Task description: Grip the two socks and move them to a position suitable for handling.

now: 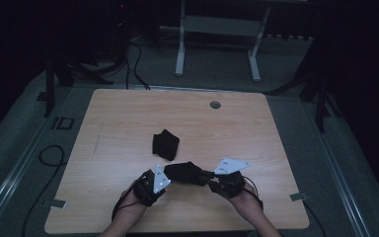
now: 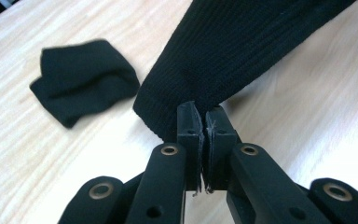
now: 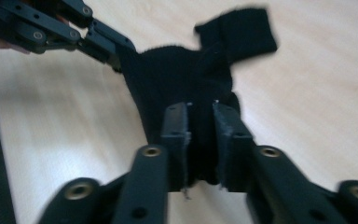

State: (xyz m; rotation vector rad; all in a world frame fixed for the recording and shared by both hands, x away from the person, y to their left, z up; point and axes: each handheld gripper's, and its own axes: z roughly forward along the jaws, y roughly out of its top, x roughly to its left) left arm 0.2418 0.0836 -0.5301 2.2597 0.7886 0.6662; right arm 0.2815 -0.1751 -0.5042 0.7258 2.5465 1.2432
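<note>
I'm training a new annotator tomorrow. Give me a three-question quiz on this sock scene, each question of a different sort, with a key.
1. True or false: the left gripper is shut on the held sock.
2. Multiple choice: where is the other sock? A) lying on the table beyond the grippers B) between the right gripper's fingers C) on the floor
3. Fill in: the cloth between the fingers of the right gripper is coloured ____.

Key: 1 true; 2 A; 3 black
</note>
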